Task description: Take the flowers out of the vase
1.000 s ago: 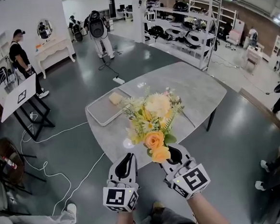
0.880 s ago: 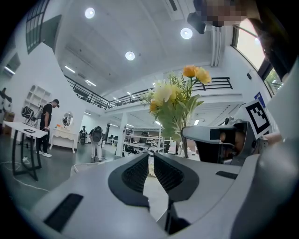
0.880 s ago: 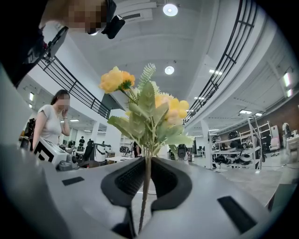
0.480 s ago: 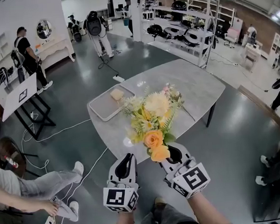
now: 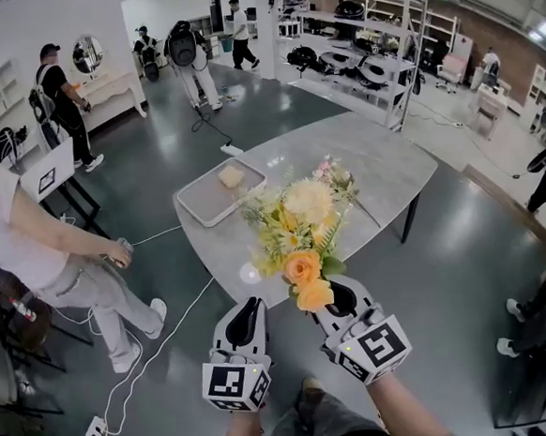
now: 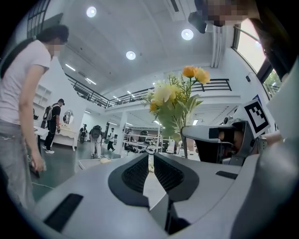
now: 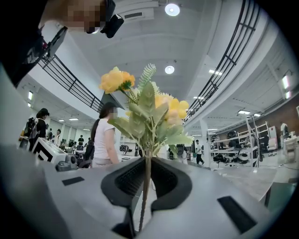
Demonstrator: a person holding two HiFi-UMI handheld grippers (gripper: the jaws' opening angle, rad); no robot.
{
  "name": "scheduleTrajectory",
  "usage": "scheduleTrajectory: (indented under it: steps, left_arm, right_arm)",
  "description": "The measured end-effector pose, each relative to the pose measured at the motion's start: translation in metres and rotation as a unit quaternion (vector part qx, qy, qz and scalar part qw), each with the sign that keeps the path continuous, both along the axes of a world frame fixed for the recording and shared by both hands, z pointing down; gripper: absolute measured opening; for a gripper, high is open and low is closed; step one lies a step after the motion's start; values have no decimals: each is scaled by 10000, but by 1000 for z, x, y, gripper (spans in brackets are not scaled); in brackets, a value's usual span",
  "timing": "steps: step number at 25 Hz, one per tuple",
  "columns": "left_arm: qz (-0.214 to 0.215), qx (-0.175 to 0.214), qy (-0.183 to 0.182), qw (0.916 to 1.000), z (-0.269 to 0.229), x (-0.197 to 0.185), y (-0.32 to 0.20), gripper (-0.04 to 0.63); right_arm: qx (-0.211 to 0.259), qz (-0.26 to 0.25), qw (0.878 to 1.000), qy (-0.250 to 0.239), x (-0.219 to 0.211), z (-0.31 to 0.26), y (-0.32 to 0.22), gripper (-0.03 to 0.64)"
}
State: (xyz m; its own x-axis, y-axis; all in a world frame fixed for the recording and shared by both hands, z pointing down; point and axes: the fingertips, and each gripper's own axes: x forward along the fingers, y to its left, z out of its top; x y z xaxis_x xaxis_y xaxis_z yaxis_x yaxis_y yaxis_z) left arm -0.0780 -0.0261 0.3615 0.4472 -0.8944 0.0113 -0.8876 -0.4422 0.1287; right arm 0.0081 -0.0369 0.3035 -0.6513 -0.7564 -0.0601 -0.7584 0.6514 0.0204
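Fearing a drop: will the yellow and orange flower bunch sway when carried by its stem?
Probably top-heavy: the yellow and orange flower bunch spreads wide above the thin stem in the right gripper. Likely light and fairly stiff: it stands upright.

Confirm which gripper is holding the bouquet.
The right gripper: the bouquet stem is pinched between its fingers. The left gripper is shut on nothing.

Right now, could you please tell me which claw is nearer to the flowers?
Right. The right claw grips the flowers by their stem; the left claw, shut and empty, sits alongside to their left, apart from them.
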Motion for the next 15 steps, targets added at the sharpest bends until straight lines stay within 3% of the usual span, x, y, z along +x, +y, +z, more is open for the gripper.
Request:
scheduleTrajectory:
  steps: [15]
  left_arm:
    - [84, 32, 99, 9999, 1, -7, 31, 48]
  right_arm:
    - [1, 141, 9999, -24, -4, 2, 33, 49]
